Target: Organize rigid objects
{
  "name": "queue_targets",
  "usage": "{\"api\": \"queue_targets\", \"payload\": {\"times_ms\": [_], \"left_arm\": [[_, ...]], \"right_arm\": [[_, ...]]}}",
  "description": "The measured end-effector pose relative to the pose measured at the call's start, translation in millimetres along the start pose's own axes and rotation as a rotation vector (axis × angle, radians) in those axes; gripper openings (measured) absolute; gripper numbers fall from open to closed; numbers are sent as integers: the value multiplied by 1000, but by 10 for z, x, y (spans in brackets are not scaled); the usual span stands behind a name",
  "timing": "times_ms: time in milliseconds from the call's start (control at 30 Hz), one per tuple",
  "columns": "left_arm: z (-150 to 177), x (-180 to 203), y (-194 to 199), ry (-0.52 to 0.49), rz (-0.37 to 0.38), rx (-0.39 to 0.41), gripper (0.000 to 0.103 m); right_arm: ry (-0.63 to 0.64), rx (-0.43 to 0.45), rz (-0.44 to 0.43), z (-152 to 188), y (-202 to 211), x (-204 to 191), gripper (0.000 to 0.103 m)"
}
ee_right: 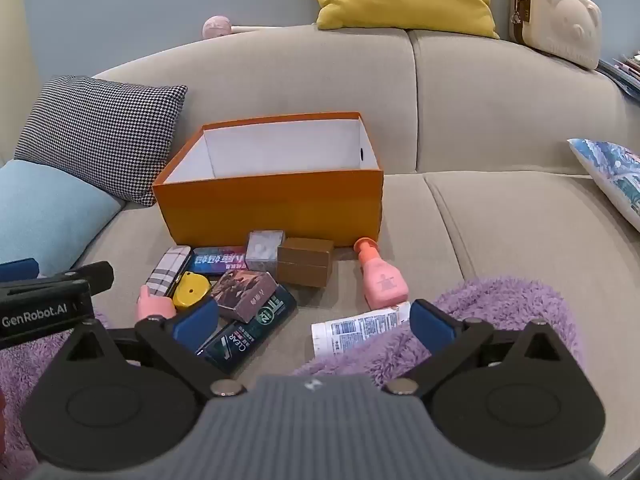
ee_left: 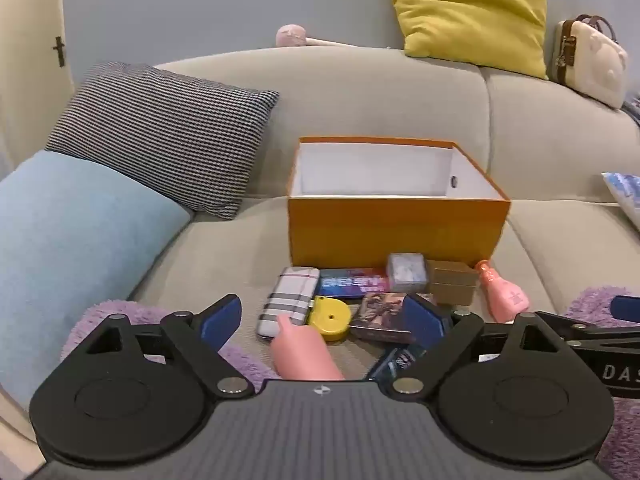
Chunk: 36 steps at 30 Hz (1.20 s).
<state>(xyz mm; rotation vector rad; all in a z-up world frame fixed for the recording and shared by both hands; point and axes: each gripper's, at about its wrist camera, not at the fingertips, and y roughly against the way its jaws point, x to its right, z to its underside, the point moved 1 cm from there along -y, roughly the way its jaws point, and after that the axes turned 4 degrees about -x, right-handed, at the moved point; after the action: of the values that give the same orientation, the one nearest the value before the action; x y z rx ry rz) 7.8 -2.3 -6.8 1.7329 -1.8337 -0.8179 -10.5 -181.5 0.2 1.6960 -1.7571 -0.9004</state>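
Both grippers, left gripper [ee_left: 322,318] and right gripper [ee_right: 314,320], hover wide and empty near the clutter before the orange box [ee_left: 394,232]. Probably take the pink bottle [ee_right: 382,280] first, squeezing its body squarely.

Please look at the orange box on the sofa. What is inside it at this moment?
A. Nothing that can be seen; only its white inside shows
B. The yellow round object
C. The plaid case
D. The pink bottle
A: the orange box shows only bare white walls, while the yellow round object, pink bottle and plaid case lie on the sofa in front of it.
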Motion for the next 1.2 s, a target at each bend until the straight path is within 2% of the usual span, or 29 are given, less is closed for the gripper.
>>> {"api": "queue_targets", "payload": {"times_ms": [100,167,333,1200], "left_arm": [[0,31,-31,12,10,-20,103],[36,42,13,2,12,13,102],[-5,3,49,8,17,7,98],[-1,-41,120,18,-1,15,98]], "right_arm": [[1,4,0,3,0,0,101],[1,2,1,5,-1,0,101],[1,3,-2,15,-2,-1,101],[13,30,-3,39,86,-41,101]]}}
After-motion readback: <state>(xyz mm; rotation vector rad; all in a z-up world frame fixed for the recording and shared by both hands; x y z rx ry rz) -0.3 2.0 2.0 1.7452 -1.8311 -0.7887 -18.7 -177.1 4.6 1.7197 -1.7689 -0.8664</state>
